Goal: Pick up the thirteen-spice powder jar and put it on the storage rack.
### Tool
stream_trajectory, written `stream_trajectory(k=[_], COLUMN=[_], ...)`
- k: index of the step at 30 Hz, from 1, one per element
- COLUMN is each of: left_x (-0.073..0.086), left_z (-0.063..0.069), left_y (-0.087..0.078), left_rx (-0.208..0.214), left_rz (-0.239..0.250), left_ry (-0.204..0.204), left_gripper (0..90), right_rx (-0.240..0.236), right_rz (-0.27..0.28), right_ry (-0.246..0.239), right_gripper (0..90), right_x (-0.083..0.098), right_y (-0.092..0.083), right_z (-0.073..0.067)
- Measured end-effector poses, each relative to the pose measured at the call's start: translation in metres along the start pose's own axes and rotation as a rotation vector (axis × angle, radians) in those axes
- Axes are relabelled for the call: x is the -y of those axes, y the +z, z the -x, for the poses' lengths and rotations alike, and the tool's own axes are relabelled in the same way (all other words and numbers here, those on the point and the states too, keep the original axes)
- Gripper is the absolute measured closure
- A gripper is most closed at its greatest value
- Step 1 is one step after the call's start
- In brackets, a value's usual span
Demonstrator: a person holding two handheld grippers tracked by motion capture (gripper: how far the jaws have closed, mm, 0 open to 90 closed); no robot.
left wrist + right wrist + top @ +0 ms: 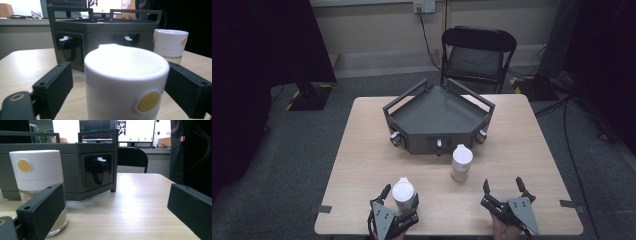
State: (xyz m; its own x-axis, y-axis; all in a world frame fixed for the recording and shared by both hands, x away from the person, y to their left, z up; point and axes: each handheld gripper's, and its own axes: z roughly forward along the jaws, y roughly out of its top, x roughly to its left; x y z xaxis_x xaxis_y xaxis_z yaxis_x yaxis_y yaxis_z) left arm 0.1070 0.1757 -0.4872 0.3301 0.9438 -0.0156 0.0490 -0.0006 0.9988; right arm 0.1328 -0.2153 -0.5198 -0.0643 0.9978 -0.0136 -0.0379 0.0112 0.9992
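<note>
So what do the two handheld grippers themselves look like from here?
Both match: the left gripper and right gripper are black, each with two blocky black jaws with small holes and a grey three-cornered plate on top. No sleeves are visible.

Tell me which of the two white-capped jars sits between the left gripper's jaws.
The near jar, at the table's front edge; the other jar stands apart, closer to the grey tray.

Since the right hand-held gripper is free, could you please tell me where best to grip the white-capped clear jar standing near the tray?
Grip the white-capped clear jar across its round white cap, coming level from the table's near side: it stands upright, and the grey tray blocks the far side.
</note>
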Motion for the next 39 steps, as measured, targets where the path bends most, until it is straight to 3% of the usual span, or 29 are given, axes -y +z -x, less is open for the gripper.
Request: stream_trajectory(k=[8, 15, 33, 39], left_x=[0.004, 0.009, 0.01, 0.01], left_z=[-0.004, -0.004, 0.001, 0.0], left_y=[0.002, 0.0, 0.001, 0.0], left_rx=[0.023, 0.033, 0.016, 0.032], left_rz=[-0.003, 0.034, 0.043, 0.053], left_ry=[-0.02, 0.0, 0.011, 0.018], left_gripper=[20.0, 30.1, 31.0, 31.1], right_rx=[0.0, 0.001, 0.002, 0.002], right_rz=[0.0, 0.0, 0.0, 0.0], right_ry=[0.0, 0.0, 0.0, 0.0], right_gripper=[0.0, 0.0, 0.0, 0.0], right_x=[0.0, 0.0, 0.0, 0.0], right_y=[0.0, 0.0, 0.0, 0.0], right_z=[0.0, 0.0, 0.0, 0.0])
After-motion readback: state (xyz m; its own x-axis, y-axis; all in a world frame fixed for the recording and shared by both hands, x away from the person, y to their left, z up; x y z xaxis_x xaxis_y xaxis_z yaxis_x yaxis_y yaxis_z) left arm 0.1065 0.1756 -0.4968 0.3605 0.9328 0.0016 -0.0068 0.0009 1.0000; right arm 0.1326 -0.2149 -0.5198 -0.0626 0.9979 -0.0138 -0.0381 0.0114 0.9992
